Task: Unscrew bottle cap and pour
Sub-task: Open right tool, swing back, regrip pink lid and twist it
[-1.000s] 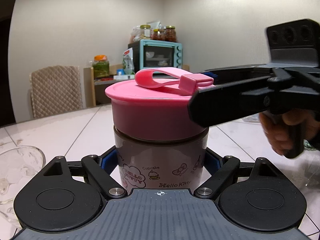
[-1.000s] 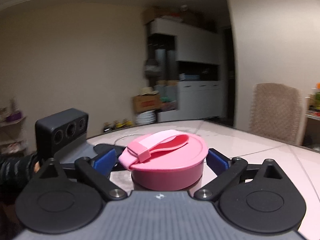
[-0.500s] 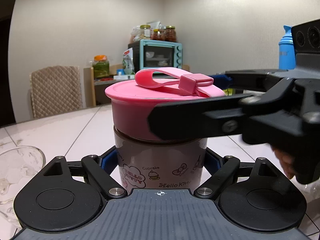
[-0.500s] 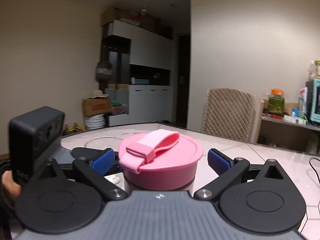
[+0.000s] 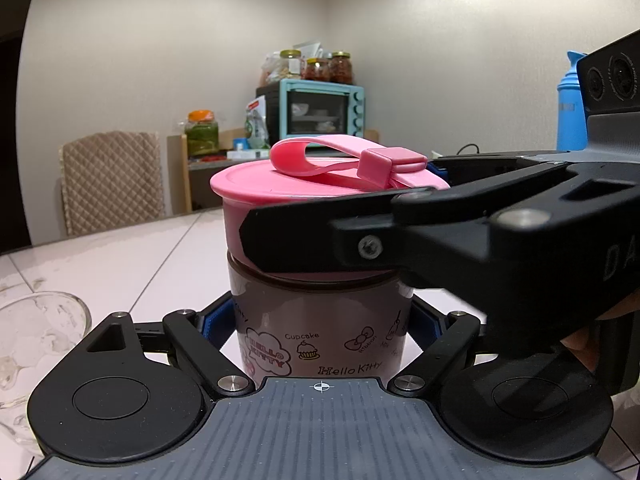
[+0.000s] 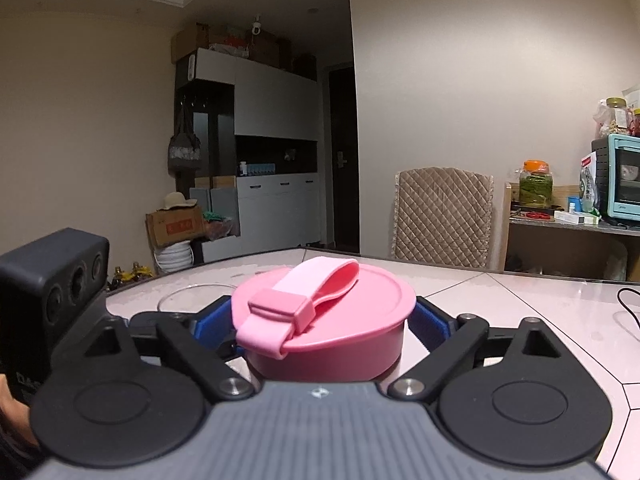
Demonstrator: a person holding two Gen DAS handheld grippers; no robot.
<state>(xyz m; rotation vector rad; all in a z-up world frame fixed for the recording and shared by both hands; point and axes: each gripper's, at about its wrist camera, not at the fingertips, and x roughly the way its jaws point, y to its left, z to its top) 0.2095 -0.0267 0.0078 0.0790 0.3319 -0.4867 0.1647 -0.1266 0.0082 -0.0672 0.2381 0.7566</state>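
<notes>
A brown Hello Kitty bottle (image 5: 320, 320) stands on the white table (image 5: 120, 264), and my left gripper (image 5: 320, 326) is shut on its body, blue pads against both sides. Its pink cap (image 5: 288, 188) with a strap loop is on top. In the right wrist view the pink cap (image 6: 340, 320) sits between the jaws of my right gripper (image 6: 324, 322). Those jaws are closing, and their blue pads (image 6: 430, 320) touch the cap's sides. From the left wrist view the right gripper's black finger (image 5: 360, 240) crosses the front of the cap.
A clear glass bowl (image 5: 36, 340) sits on the table at the left of the bottle. A blue bottle (image 5: 572, 112) stands far right. A padded chair (image 5: 112, 180) and a teal toaster oven (image 5: 320, 108) are beyond the table. A black cable (image 6: 624, 312) lies at the right.
My right gripper swung round the cap and came lower, and its jaws narrowed from wide apart until the pads met the cap. The left gripper and bottle stayed put.
</notes>
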